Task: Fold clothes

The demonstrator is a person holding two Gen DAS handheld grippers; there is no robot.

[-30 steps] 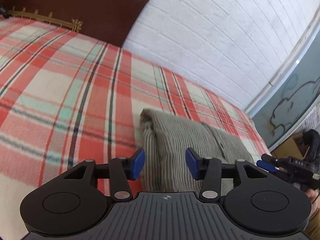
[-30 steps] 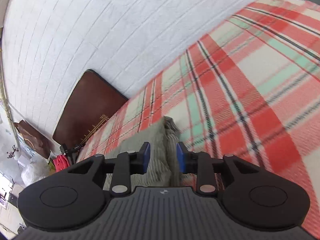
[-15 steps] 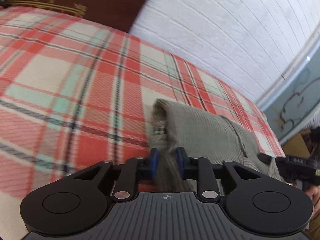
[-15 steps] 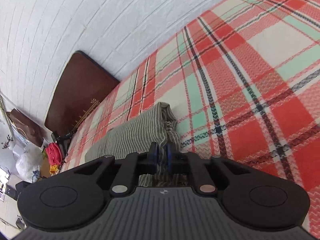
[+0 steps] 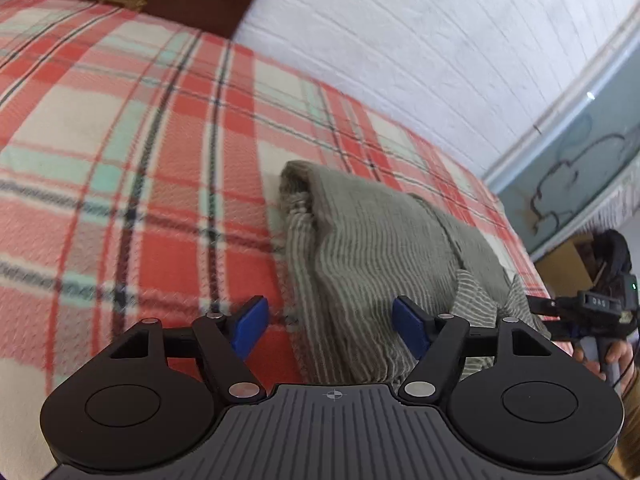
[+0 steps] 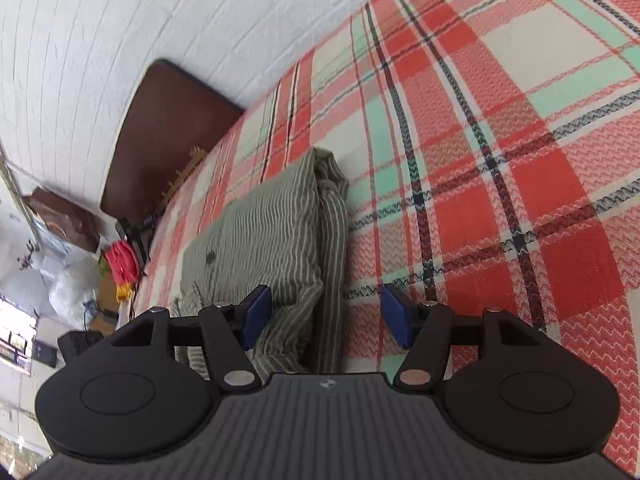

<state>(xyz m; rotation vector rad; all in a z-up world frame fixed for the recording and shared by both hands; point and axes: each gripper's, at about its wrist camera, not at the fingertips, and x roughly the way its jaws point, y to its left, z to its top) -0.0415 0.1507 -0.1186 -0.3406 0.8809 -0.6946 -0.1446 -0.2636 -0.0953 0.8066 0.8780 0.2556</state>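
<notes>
A grey-green striped garment [image 5: 372, 248] lies folded into a thick bundle on the red plaid bed cover [image 5: 120, 168]. My left gripper [image 5: 330, 328] is open, its blue pads on either side of the bundle's near edge, not holding it. In the right wrist view the same garment [image 6: 276, 232] lies folded, and my right gripper [image 6: 324, 316] is open over its near end, empty. The right gripper also shows at the right edge of the left wrist view [image 5: 540, 305], beside the bundle.
A white brick wall [image 5: 420, 52] runs along the bed's far side. A dark brown headboard [image 6: 164, 136] stands at one end. Bags and red cloth [image 6: 120, 260] lie on the floor beyond the bed. A blue painted panel [image 5: 580, 172] stands at the bed's other end.
Both grippers were shut on the garment's near edge half a second ago; both have opened and let it go. The bundle now rests on the bed.
</notes>
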